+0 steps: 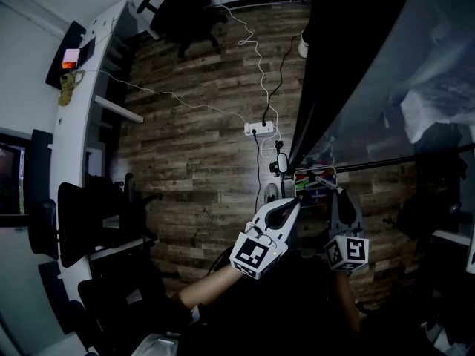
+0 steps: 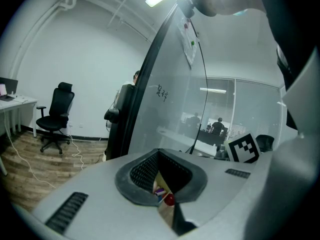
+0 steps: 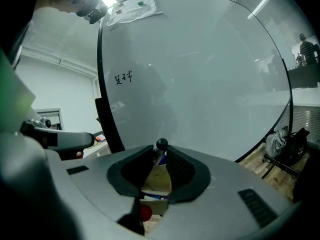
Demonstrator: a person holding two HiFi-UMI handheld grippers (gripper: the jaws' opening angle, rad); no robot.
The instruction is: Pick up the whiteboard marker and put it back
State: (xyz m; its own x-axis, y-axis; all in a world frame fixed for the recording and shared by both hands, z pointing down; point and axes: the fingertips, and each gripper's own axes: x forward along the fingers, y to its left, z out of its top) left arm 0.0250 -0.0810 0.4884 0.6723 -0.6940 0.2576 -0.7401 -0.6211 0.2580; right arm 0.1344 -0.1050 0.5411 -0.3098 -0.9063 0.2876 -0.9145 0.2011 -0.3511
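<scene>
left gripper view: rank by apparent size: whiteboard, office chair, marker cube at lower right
1. whiteboard: by far the largest, it spans the middle of the frame.
2. office chair: much smaller, far off at left.
3. marker cube: smallest patch. It sits nearer the camera than the chair, so this says nothing about true size.

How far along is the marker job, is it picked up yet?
Grip made: the right gripper is closed on the whiteboard marker, black cap up. In hand: it stands low over the marker box; whether it has lifted clear I can't tell. Remaining: raise it, then put it back. The left gripper is shut and empty.
</scene>
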